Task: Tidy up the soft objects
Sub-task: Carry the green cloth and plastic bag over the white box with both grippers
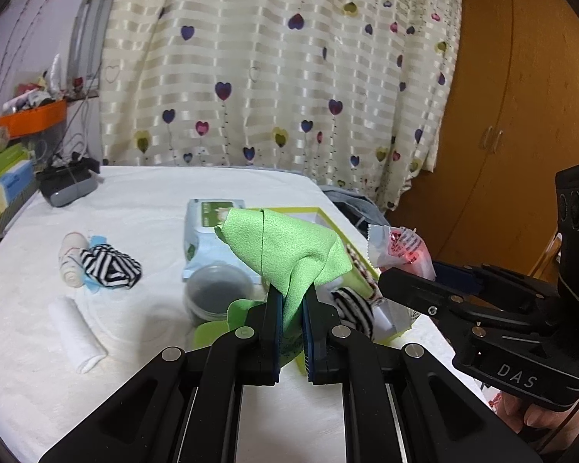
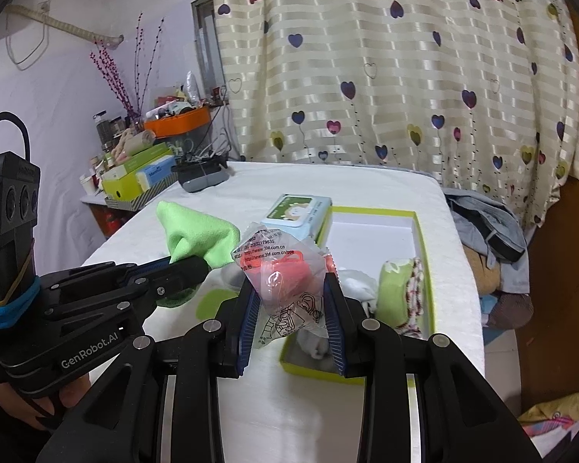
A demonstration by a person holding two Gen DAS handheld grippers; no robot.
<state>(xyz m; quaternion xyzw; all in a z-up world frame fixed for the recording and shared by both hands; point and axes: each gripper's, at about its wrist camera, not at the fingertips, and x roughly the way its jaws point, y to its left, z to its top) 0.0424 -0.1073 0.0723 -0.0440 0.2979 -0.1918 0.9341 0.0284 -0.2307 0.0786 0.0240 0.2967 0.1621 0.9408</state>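
We judge the main risk is the slick clear packet of orange earplugs [image 2: 289,281] sliding out of our right gripper [image 2: 292,320], since the film crinkles between the pads, or the green cloth [image 1: 285,254] draping over the box rim and snagging as we lower it. Our left gripper [image 1: 292,328] is pinched nearly closed on a fold of that cloth, held above the table [image 1: 143,200] just beside the green-edged box [image 2: 420,231]. The right is partly closed around the packet, held over the box's near corner.

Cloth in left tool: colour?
Light green cloth, plain, no pattern; clearest in the left wrist view, pinched in the left tool.
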